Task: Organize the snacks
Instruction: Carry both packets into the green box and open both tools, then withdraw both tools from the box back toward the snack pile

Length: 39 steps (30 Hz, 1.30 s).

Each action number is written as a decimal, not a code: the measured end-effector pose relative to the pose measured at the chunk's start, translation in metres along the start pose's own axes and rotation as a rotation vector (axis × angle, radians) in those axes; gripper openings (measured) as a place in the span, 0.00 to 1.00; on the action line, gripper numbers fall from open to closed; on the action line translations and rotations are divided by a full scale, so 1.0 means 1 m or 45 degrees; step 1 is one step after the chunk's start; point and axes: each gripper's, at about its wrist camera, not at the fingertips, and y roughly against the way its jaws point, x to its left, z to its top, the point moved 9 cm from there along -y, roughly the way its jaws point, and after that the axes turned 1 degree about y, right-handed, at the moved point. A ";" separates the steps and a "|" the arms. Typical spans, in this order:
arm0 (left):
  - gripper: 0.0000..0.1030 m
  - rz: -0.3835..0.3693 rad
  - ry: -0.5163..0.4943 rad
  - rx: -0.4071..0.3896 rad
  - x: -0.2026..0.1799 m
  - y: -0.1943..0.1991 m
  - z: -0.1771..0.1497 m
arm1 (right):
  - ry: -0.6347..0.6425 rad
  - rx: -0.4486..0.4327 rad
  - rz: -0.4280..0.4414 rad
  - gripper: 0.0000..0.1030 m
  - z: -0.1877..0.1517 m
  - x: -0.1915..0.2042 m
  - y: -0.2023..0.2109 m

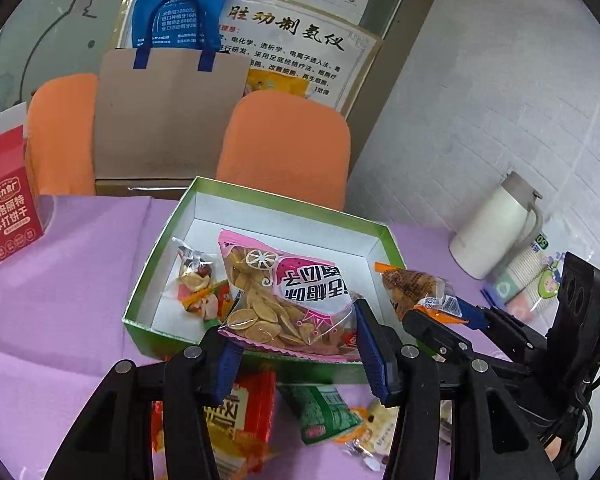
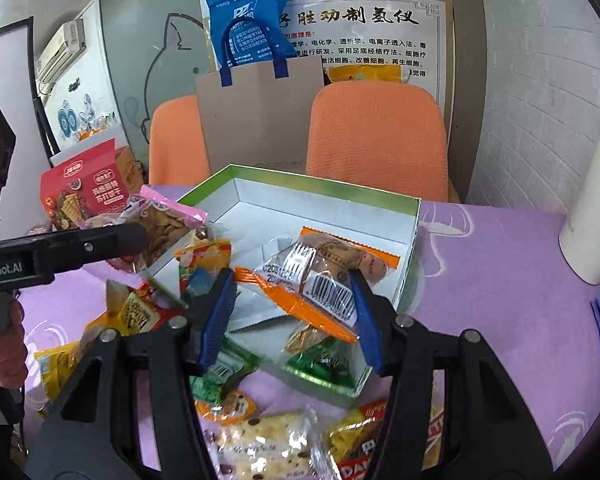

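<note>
The left claw (image 1: 296,344) grips a pink seed packet (image 1: 288,300) over the green box (image 1: 260,196); the right claw (image 2: 296,312) holds an orange-edged pastry packet (image 2: 320,276) above it too (more snacks wait on the purple surface (image 2: 500,280)). Best lower each inside the walls before letting go.

a purple-clothed table (image 1: 72,280) carries a green box (image 1: 256,356), loose snack packets (image 2: 260,440) and a white flask (image 1: 496,228).
</note>
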 end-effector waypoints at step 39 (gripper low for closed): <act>0.95 0.090 -0.039 -0.006 -0.007 0.094 -0.104 | -0.015 0.034 0.023 0.93 -0.059 -0.002 0.137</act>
